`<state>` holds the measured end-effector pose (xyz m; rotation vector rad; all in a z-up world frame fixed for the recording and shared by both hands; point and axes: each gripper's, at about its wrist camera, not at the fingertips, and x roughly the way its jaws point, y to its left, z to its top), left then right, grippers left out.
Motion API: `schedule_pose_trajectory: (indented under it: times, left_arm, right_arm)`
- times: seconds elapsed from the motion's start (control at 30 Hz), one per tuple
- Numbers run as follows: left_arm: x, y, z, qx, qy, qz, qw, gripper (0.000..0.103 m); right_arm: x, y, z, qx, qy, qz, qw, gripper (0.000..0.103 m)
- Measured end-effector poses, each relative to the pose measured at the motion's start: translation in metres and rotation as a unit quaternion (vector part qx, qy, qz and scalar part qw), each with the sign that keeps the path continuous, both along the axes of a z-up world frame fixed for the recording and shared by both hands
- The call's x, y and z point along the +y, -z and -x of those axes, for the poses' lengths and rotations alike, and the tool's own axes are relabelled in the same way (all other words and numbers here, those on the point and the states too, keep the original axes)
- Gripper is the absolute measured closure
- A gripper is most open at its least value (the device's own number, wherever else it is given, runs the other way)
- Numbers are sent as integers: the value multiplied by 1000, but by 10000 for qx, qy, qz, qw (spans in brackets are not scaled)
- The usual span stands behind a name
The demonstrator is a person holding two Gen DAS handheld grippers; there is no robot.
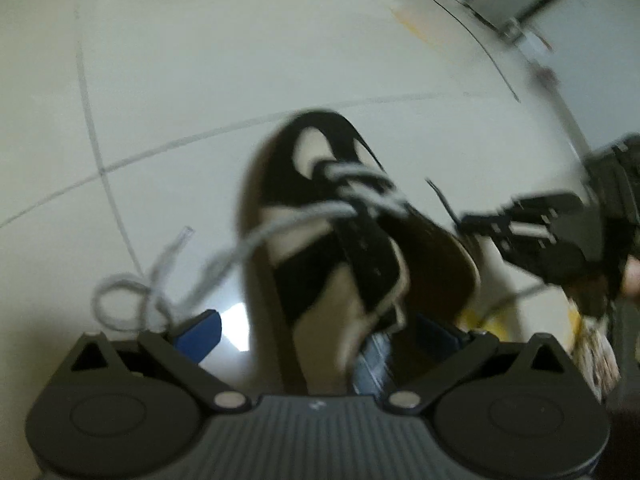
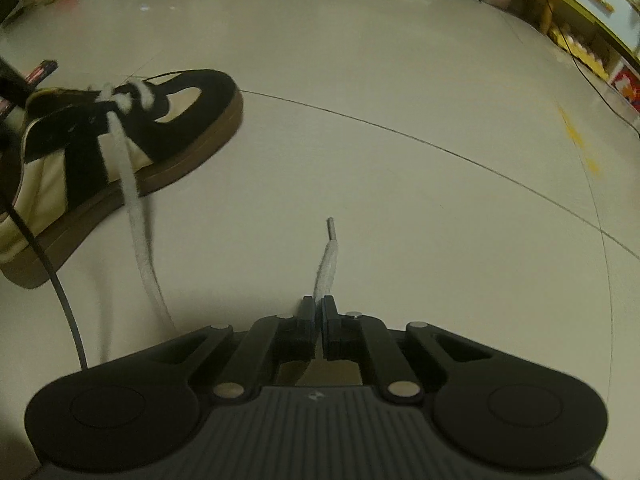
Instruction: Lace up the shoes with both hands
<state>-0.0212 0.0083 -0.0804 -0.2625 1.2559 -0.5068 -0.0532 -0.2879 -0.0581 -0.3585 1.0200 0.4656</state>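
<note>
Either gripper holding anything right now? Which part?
Right gripper is shut on the white flat shoelace, pinching it just behind its tipped end. Left gripper is open around the black-and-cream sneaker, holding nothing.

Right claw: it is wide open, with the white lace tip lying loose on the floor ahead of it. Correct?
Not quite. The right wrist view shows the right claw shut on the white lace, whose tip does point ahead over the floor.

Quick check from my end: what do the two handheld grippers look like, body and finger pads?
Both have matte black bodies, ribbed grey centre panels, round side housings and silver pivot pins. The left gripper has blue finger pads. The right gripper has black fingers.
</note>
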Motion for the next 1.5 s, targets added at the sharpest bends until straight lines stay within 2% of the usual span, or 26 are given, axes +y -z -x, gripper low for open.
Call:
schedule_pose_trajectory:
  times: [0.1, 0.17, 0.2, 0.37, 0.47, 0.6, 0.67, 0.7, 0.77, 1.03, 1.1, 1.23, 1.3, 1.5]
  left_arm:
    - [1, 3, -1, 110, 69, 109, 9999, 0]
    - [1, 6, -1, 183, 114, 181, 9996, 0]
    - [1, 7, -1, 220, 137, 218, 9994, 0]
    - [-2, 4, -4, 317, 300, 313, 9986, 0]
    - [-3, 1, 1, 250, 377, 336, 9984, 0]
    - [-4, 4, 3, 417, 349, 288, 9981, 0]
    - [-4, 4, 2, 495, 325, 311, 9978, 0]
    - [-4, 4, 2, 534, 313, 322, 9976, 0]
    - [-3, 4, 2, 610, 288, 344, 9971, 0]
    - [5, -8, -4, 398, -33, 265, 9988, 0]
    - [9, -13, -7, 299, -187, 248, 9991, 2]
    - [8, -34, -12, -239, -329, 135, 9991, 9]
    - [9, -43, -13, -390, -384, 282, 9981, 19]
    - [18, -51, -17, -424, -661, 962, 9923, 27]
  right_arm:
    - [-3, -2, -1, 31, 193, -65, 9998, 95]
    - [-5, -3, -3, 38, 320, -117, 9994, 70]
    - [-5, -4, -6, -4, 388, -133, 9992, 66]
    - [-7, -8, -15, -165, 899, -477, 9947, 66]
    - [-4, -3, -21, -158, 1148, -587, 9915, 66]
    - [10, 4, -31, -194, 981, -522, 9936, 69]
    - [9, 2, -32, -131, 872, -513, 9948, 85]
    - [9, 2, -31, -135, 845, -504, 9951, 88]
    - [12, 3, -27, -150, 803, -493, 9954, 100]
    - [25, 6, -32, -389, 709, -144, 9966, 101]
    - [28, -2, -32, -525, 741, -235, 9956, 101]
    - [36, -27, -31, -776, 719, -645, 9923, 101]
    - [47, -35, -29, -878, 613, -776, 9912, 101]
    - [80, -50, -18, -1047, -58, -1048, 9889, 101]
